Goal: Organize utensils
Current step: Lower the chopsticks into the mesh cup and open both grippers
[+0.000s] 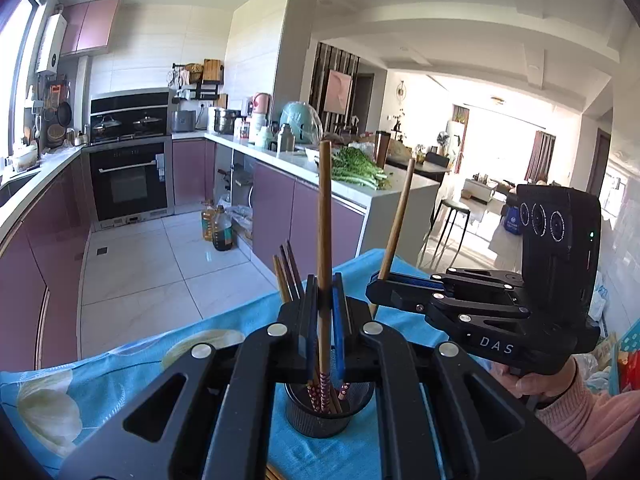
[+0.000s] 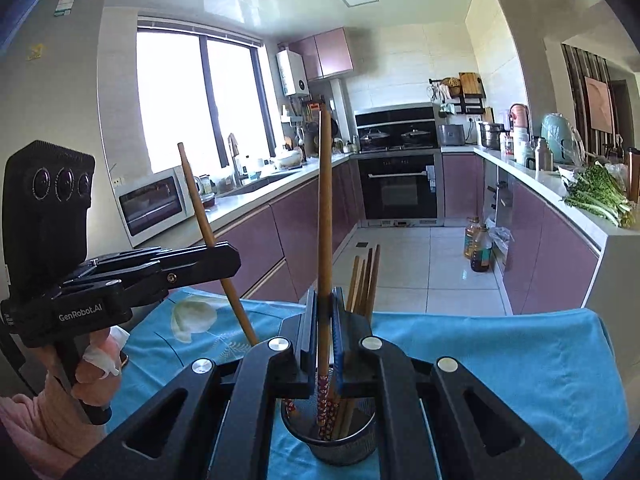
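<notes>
Chopsticks are held upright, one clamped in each gripper, left (image 1: 325, 300) and right (image 2: 325, 300), so that their patterned ends can be dropped into the cup (image 2: 328, 436) on the cloth (image 2: 500, 360), where others stand.

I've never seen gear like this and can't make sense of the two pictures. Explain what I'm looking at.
No robot here: a person holds a hand-operated claw in each hand, each with a fisheye camera looking along its fingers. One picture is from the left claw, the other from the right claw; each view also shows the other claw off to the side. Both claws are shut on a chopstick: the left chopstick and the right chopstick, held upright over a dark mesh cup. The cup stands on a blue floral cloth and already holds more chopsticks. Behind is a kitchen with purple cabinets.
</notes>
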`<state>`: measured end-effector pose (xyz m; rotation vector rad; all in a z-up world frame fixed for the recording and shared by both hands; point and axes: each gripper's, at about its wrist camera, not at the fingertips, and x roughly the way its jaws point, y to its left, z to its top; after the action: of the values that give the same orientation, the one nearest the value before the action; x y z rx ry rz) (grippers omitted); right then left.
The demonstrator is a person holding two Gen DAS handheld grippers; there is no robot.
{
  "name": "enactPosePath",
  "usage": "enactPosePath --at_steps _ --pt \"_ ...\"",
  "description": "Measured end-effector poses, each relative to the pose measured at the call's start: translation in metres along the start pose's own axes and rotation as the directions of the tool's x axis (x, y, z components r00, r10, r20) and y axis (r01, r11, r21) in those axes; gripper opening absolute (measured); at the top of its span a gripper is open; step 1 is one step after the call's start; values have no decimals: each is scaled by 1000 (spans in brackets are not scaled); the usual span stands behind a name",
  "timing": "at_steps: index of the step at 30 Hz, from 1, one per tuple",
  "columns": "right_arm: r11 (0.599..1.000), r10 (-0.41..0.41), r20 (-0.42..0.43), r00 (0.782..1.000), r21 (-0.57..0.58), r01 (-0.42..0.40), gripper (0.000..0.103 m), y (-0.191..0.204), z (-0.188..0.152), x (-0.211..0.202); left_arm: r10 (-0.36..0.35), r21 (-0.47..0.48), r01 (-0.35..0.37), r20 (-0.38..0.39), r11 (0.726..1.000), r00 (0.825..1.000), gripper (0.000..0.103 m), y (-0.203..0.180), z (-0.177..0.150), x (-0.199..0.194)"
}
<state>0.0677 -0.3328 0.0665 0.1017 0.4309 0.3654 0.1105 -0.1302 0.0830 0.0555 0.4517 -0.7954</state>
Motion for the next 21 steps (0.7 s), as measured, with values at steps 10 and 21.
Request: enactPosePath --at_steps 10,21 --pt "1000 9 -115 993 24 -6 6 -7 -15 24 -10 20 13 -154 1000 988 7 1 -22 22" --pt "998 -5 -183 983 56 15 6 -17 -20 47 -18 -13 15 -278 1000 960 7 20 -30 59"
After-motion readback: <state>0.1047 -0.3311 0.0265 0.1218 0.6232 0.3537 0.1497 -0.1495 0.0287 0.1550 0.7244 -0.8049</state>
